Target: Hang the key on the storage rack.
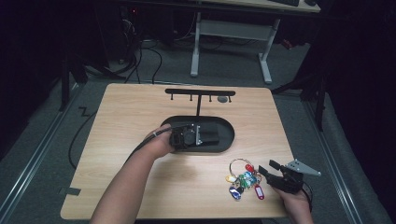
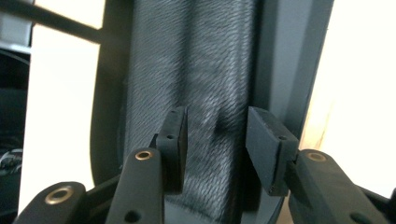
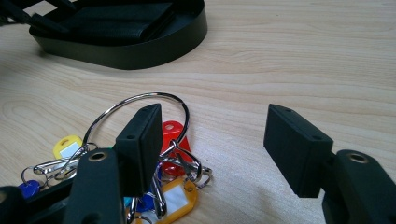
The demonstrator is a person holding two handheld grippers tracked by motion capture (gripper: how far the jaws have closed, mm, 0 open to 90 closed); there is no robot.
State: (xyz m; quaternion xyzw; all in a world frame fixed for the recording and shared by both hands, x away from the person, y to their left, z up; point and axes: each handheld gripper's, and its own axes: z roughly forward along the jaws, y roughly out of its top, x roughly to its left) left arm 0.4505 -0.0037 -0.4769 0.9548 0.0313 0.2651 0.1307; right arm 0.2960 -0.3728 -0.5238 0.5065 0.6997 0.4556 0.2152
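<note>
We see a lit table [image 1: 140, 107] amid dark surroundings; glare whitens the left gripper view toward three o'clock.

Lab: cables [image 1: 140, 60], desk frame [image 1: 231, 42], dark surroundings

In the high view the left gripper [image 1: 187, 136] covers part of the black wallet [image 1: 211, 134] lying in the oval tray [image 1: 227, 140]. In the right gripper view the key bunch [image 3: 140, 177] runs off the bottom edge, partly behind the near jaw. The small grey object [image 1: 222, 99] by the hook rack [image 1: 200, 92] is too small to identify.
</note>
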